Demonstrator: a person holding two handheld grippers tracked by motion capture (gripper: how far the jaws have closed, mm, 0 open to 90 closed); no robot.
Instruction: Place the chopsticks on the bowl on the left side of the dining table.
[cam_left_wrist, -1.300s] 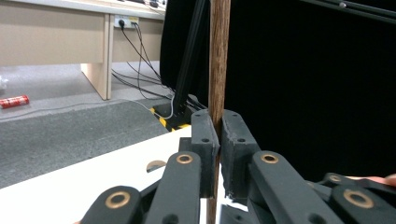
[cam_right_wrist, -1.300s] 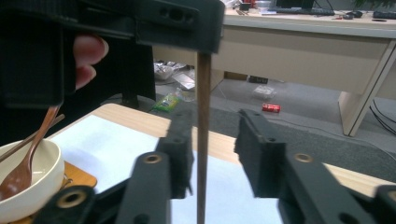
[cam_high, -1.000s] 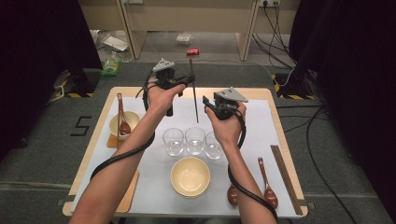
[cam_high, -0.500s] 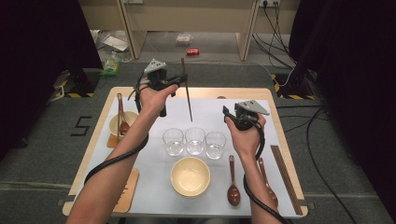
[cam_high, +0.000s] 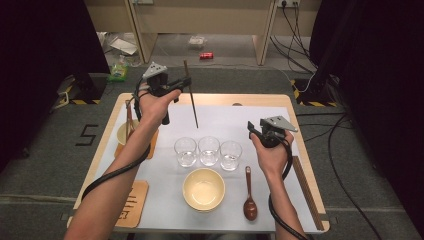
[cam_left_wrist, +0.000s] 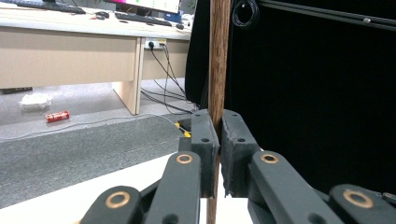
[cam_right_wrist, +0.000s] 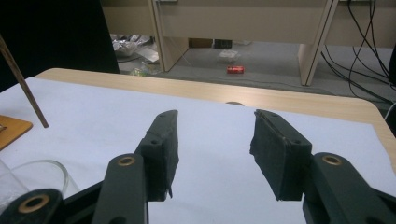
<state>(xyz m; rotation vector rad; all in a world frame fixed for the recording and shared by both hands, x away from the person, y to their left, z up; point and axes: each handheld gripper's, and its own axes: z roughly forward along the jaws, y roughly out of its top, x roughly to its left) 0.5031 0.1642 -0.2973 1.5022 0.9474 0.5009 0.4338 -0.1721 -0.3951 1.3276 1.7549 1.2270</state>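
Between the left gripper's (cam_left_wrist: 218, 140) clamped jaws stands a chopstick (cam_left_wrist: 218, 60): light, stiff, slippery, best pinched mid-shaft; right gripper (cam_right_wrist: 214, 154) gapes empty.

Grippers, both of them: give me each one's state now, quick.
Left gripper: closed on the wooden chopstick, held above the table.
Right gripper: open, nothing between its fingers.

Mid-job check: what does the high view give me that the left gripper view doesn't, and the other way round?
High view alone: three glasses, cream bowl, spoon, and the open right hand-held gripper. Left gripper view alone: close up, the pads clamp the wooden stick tight. Shared: the left hand-held gripper holding that stick above the table.
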